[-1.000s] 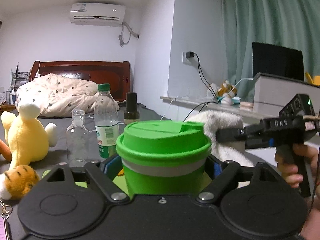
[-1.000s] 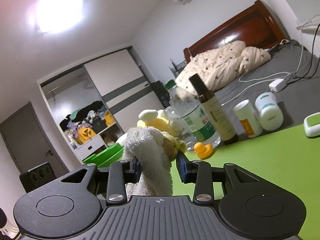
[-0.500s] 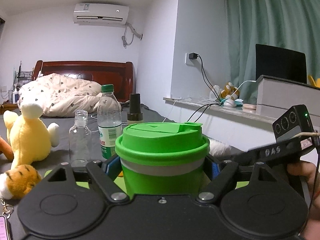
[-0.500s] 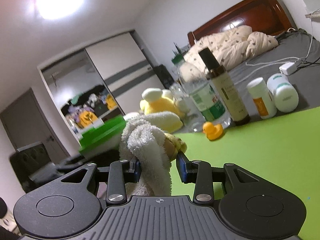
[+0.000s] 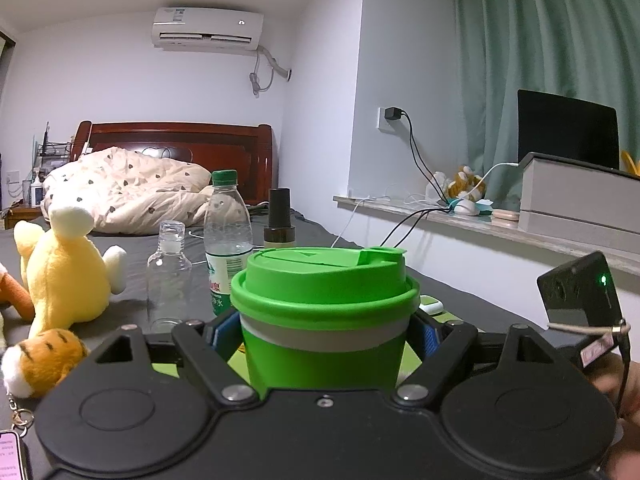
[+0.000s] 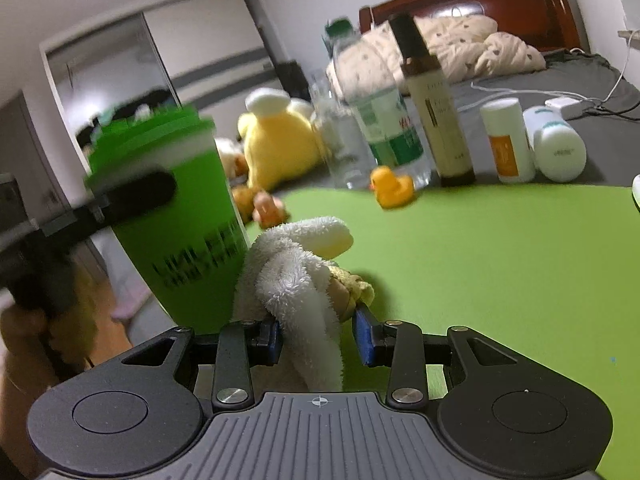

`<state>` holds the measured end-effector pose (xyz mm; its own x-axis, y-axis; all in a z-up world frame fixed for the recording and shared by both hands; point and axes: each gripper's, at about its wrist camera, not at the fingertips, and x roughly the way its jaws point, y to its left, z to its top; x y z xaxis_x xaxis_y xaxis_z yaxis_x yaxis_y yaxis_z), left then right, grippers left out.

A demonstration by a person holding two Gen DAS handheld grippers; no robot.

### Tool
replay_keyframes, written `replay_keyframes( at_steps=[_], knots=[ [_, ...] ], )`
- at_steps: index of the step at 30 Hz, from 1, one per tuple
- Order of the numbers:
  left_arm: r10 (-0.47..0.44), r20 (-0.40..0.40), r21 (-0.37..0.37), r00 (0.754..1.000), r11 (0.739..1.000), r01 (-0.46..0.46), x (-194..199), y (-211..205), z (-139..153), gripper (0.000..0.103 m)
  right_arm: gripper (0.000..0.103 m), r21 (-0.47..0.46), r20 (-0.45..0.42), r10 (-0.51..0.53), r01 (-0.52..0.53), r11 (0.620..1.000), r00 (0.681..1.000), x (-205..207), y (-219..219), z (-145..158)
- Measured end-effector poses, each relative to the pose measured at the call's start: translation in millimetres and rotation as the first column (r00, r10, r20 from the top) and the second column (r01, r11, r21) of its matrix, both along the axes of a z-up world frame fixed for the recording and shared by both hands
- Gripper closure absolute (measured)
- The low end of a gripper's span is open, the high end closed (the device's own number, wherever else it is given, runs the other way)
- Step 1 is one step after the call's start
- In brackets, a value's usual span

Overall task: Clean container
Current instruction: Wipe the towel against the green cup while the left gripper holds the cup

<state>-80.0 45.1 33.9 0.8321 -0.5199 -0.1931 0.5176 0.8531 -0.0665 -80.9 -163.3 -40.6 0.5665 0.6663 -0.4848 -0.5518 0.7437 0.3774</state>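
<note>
Indoors: green mat [image 6: 500,280], grey bed [image 5: 120,248], teal curtain [image 5: 532,80].

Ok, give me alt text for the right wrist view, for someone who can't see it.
The right hand-held gripper clamps a white fluffy cloth right beside a lidded green cup held by the left hand-held gripper. Behind, on a green mat, sit a rubber duck and several bottles.

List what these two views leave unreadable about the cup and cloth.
- Cup print: blurred by motion, right wrist view.
- Cup base: hidden by the left claw body, left wrist view.
- Cloth touching the cup or not: blur, cannot tell.
- Cloth: out of frame in the left wrist view.
</note>
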Motion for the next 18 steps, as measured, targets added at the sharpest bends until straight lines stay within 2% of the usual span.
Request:
replay_keyframes(
  at_steps=[2,5,9,13,18],
  knots=[
    [0.0,0.0,0.0,1.0,1.0,0.0,0,0,0,0.022,0.066,-0.017,-0.013,0.004,-0.004,1.0,1.0,2,2,-5],
    [0.0,-0.001,0.0,1.0,1.0,0.0,0,0,0,0.022,0.066,0.019,-0.009,-0.003,0.003,1.0,1.0,3,-3,-3],
    [-0.001,0.0,0.001,1.0,1.0,0.001,1,0,0,0.022,0.066,0.15,0.039,-0.014,0.008,0.989,0.999,-1,-26,12],
    [-0.006,0.003,0.006,1.0,1.0,0.006,0,-1,-1,0.022,0.066,0.289,0.085,-0.026,0.0,0.957,0.996,-6,-47,25],
    [-0.017,0.007,0.013,1.0,1.0,0.017,0,-4,-1,0.022,0.066,0.374,0.12,-0.043,-0.005,0.927,0.992,-7,-56,33]
  ],
)
